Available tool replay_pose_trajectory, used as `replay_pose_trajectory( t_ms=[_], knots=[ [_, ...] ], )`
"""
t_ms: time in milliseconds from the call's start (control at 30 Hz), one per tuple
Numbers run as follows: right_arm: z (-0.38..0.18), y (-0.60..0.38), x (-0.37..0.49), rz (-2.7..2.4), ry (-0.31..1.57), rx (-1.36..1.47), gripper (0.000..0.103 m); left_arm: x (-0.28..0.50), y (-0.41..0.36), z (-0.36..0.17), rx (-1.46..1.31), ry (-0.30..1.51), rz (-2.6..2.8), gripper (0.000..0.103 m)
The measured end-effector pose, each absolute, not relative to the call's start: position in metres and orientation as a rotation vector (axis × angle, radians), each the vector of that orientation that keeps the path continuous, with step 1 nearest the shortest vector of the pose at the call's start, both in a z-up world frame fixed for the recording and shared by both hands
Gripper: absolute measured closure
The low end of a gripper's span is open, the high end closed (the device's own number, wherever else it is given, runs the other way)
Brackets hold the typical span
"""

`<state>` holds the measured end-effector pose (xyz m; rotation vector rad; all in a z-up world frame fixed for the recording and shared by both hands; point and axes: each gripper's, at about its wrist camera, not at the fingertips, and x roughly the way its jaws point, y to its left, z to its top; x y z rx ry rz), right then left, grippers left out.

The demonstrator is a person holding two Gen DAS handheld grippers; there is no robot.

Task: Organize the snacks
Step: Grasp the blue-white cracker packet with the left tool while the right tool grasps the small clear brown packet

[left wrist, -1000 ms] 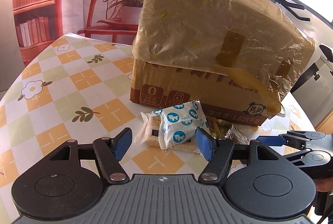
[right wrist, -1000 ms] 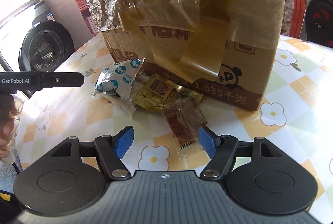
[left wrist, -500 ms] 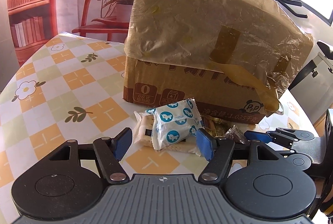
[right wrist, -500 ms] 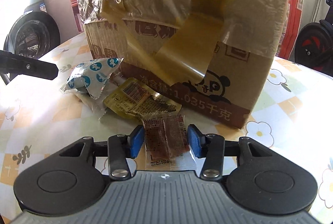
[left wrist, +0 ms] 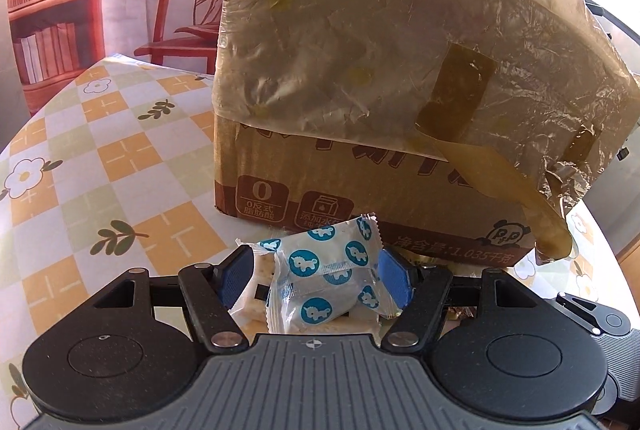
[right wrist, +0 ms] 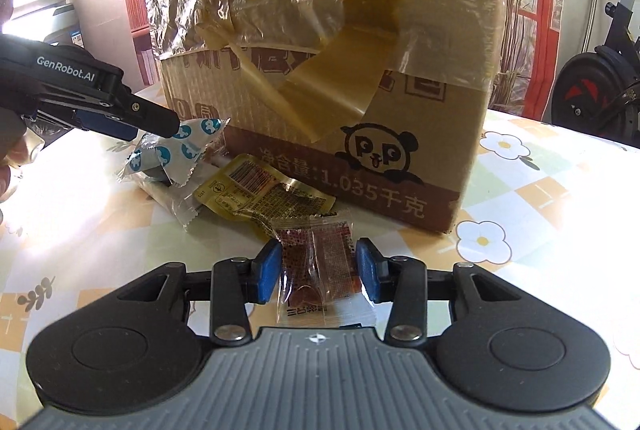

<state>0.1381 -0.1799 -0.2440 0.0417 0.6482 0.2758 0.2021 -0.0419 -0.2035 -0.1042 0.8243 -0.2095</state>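
Cardboard box reads "1.035千克"; right gripper pinches crinkly red packet, left gripper wide around blue-dotted wrapper.

Right gripper dropped, jaws narrowed around red snack packet; left gripper advanced, now straddling blue-dotted packet.

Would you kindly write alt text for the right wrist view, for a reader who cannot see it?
The right gripper has a clear packet of reddish-brown snack between its blue pads. A taped cardboard box with a panda logo stands behind on a floral tablecloth, and the left gripper reaches a blue-dotted white packet beside a yellow packet.
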Motion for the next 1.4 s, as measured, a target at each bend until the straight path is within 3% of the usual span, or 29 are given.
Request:
replay_pose_trajectory(
  t_ms=[267,433,500,1400],
  knots=[
    [-0.244,-0.182,0.137,0.278,0.646,0.048,0.059,0.21,-0.061,-0.218,-0.036,0.827,-0.205,0.032],
    [-0.244,-0.182,0.137,0.278,0.645,0.05,0.059,0.2,-0.062,-0.212,-0.005,0.793,-0.22,0.05],
    [-0.244,-0.183,0.137,0.278,0.644,0.052,0.059,0.192,-0.056,-0.208,-0.025,0.777,-0.215,0.051],
    [-0.245,-0.178,0.134,0.295,0.64,0.029,0.059,0.116,-0.037,-0.208,-0.099,0.763,-0.187,0.052]
  ],
)
